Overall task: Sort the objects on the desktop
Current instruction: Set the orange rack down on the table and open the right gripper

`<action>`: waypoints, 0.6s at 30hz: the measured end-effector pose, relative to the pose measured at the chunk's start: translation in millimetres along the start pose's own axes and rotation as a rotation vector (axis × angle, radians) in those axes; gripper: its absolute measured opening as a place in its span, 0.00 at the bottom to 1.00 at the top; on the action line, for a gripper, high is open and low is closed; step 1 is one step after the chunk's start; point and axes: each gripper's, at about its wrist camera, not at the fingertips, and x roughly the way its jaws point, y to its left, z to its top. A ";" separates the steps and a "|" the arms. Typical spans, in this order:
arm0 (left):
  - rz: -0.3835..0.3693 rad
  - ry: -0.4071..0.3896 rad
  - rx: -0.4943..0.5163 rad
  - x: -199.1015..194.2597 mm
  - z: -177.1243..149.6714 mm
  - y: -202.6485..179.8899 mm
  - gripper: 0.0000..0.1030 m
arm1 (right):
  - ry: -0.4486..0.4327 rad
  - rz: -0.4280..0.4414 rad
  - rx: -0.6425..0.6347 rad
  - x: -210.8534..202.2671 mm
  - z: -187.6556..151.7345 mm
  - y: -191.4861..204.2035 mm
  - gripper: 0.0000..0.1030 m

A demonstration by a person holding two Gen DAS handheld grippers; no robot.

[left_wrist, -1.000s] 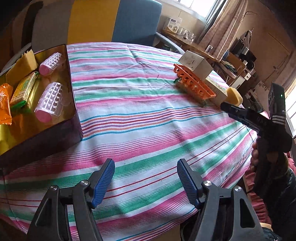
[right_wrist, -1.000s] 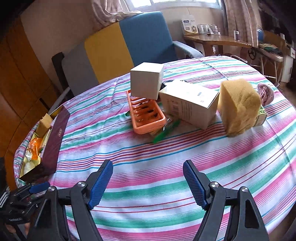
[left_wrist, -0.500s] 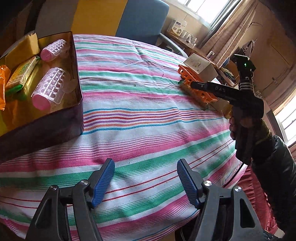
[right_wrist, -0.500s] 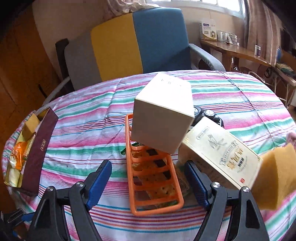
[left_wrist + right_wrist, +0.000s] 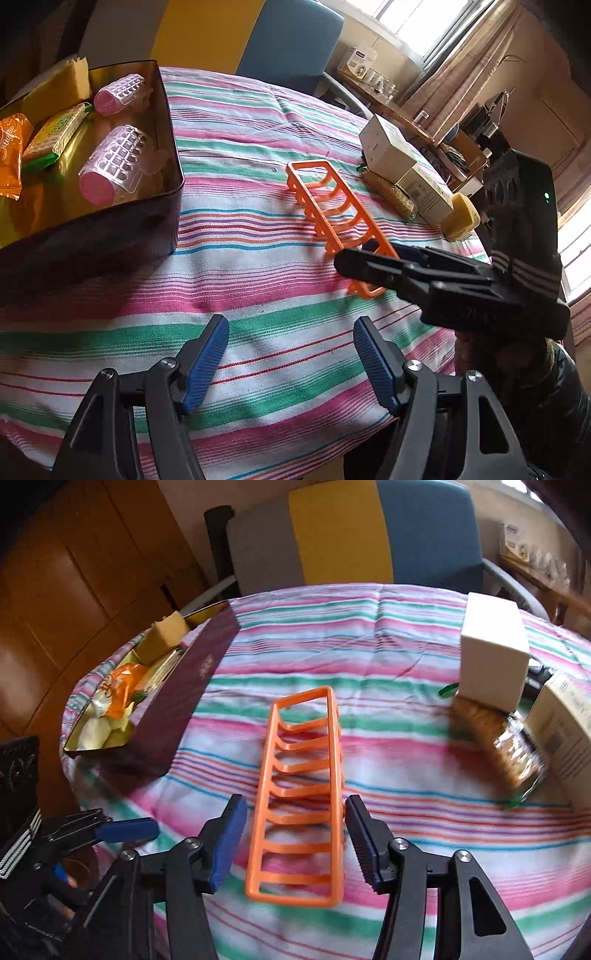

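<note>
Orange rack [image 5: 301, 794] lay on the striped tablecloth [image 5: 240, 122], between the tin box [image 5: 162, 206] and 2 cartons, near end bracketed by the right gripper [image 5: 295, 834], jaws spread and not seen touching the rails. Left gripper [image 5: 291, 354] hung open and empty over the cloth. Likely risk: thin rails slipping or twisting under an off-centre squeeze

Striped tablecloth [image 5: 240, 229], yellow-and-blue armchair [image 5: 369, 535], wooden side table [image 5: 399, 110], curtained window [image 5: 461, 55]
</note>
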 end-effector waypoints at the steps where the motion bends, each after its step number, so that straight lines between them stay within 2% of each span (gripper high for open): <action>1: 0.004 0.000 0.001 -0.8 -1.0 -0.2 0.69 | 0.005 0.016 0.005 -1.9 -5.5 3.5 0.62; 5: 0.022 -0.003 0.019 -1.9 -4.8 -2.3 0.69 | 0.016 0.053 0.015 -13.5 -24.1 12.4 0.66; 8: 0.030 -0.005 0.025 -1.2 -5.2 -2.7 0.69 | -0.022 -0.020 0.008 -32.6 -28.0 1.6 0.68; 13: 0.041 -0.005 0.030 0.2 -5.4 -4.0 0.70 | -0.110 -0.168 0.059 -60.3 -20.1 -48.5 0.70; 18: 0.047 -0.002 0.048 2.3 -5.4 -7.3 0.75 | -0.125 -0.233 0.038 -58.9 1.4 -93.0 0.70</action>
